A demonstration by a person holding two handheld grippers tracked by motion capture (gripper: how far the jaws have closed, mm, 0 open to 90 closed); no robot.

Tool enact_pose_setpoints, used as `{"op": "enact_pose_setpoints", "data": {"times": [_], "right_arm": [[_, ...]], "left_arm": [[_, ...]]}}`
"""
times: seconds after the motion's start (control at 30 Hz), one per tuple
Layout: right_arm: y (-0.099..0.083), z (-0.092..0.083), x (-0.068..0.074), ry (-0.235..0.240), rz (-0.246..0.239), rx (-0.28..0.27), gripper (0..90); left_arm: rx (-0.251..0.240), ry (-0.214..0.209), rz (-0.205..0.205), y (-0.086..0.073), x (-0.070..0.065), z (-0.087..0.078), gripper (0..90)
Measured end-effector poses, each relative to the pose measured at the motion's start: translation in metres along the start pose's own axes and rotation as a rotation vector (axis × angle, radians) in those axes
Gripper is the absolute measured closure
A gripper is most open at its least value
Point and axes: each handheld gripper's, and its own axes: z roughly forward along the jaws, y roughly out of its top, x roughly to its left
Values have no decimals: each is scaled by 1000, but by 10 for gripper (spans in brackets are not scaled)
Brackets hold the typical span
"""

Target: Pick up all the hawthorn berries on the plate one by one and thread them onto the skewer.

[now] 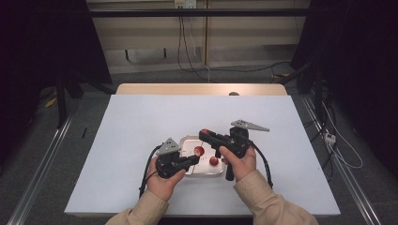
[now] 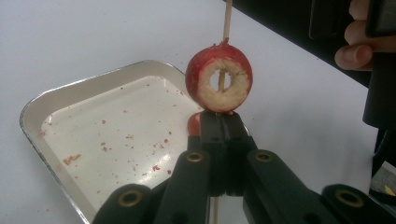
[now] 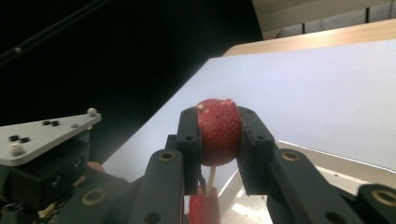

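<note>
Near the table's front edge, at its middle: work site, over a metal tray that sits on the white table.

Activity: threading cored red fruit onto a thin wooden skewer, judged from what the grippers hold.

Left gripper: jaws pressed together on the skewer's lower part, just beneath a fruit already on it.

Skewered fruit: red skin, pale flesh, hollow core; the skewer passes through that core and stands clear above it.

Right gripper: clamped on a second fruit, pads pressing its two sides.

Second fruit, place: held above the tray, beyond the skewered one as seen in the high view; in the right gripper view the skewer shows just beneath it, with red fruit lower still.

Loose fruit: one red piece lying in the tray toward its right side.

Tray interior: pale, flecked with red crumbs.

Key relation: skewer's long axis runs up and away from the left gripper toward the right one; the held fruit sits at or just past the free tip, whether touching cannot be told.

Coming move, judged: core lined up with the skewer's axis, then slid down toward the first fruit; off-axis, the tip would bite into flesh.

Nearer hand: right, already carrying the piece.
</note>
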Motion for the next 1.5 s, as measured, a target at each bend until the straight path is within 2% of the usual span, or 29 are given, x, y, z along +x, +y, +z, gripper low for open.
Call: {"op": "enact_pose_setpoints", "data": {"times": [0.07,0.17,0.3,0.43,0.57,0.6,0.73,0.8,0.83,0.93,1.1,1.13,1.2,1.33,1.5], "right_arm": [[0,0,1,-3,-7,1,732],[1,0,2,1,-6,5,732],[1,0,3,-5,-12,5,733],[0,0,3,3,-3,11,733],[0,-1,3,7,-4,16,732],[0,-1,3,8,5,9,732],[-1,-2,4,10,-7,19,733],[-1,-3,3,15,13,7,732],[-1,-3,3,12,6,9,733],[-1,-2,4,8,-9,27,733],[-2,-1,3,9,4,25,733],[-2,-1,2,7,7,25,733],[-4,0,3,3,-2,33,733],[-5,0,2,17,13,32,733],[-5,0,3,20,5,34,733]], "left_arm": [[8,0,0,0,0,0,898],[-5,8,-4,1,0,0,898],[-11,12,10,1,0,0,898],[7,22,25,1,-2,0,899],[-9,23,31,1,-3,0,898],[3,21,34,2,-3,1,898],[-4,27,27,1,-4,1,898],[-4,29,26,3,-5,1,898],[-9,32,29,2,-5,1,898],[-4,27,28,1,-4,2,897],[-6,36,40,3,-4,2,897],[7,35,40,3,-4,3,897],[3,29,36,2,-4,4,897],[4,34,38,3,-5,3,898],[3,35,44,4,-6,3,898]]}}
